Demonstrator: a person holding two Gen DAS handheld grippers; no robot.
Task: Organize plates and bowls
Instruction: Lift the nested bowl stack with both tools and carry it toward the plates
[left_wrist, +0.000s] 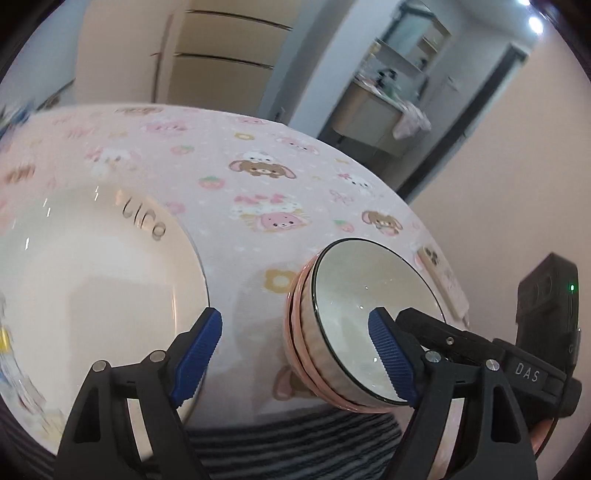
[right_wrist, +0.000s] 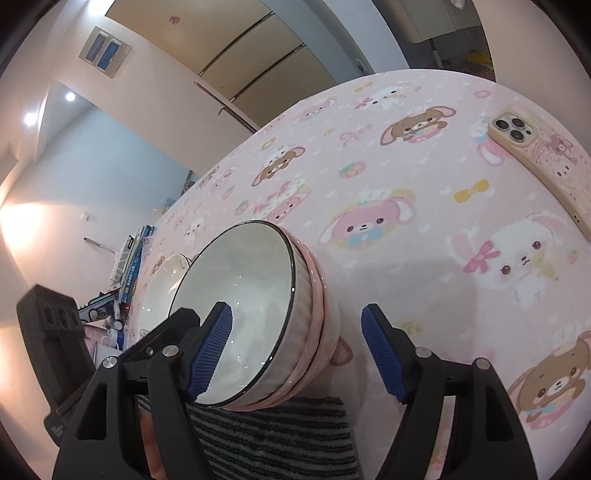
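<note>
A stack of pink-and-white ribbed bowls (left_wrist: 314, 354) with a dark rim stands near the table's front edge; it also shows in the right wrist view (right_wrist: 295, 332). A large white plate (left_wrist: 92, 288) lies to its left, partly hidden behind the bowls in the right wrist view (right_wrist: 162, 291). My left gripper (left_wrist: 295, 354) is open, its right finger inside the top bowl, its left finger over the plate's edge. My right gripper (right_wrist: 295, 350) is open, its left finger inside the top bowl, its right finger outside it.
The table wears a pink cartoon tablecloth (right_wrist: 406, 177). A phone in a pink case (right_wrist: 535, 158) lies at the right. A striped dark cloth (right_wrist: 273, 439) hangs at the front edge under the bowls. Boxes and clutter (right_wrist: 129, 266) stand beyond the table's left.
</note>
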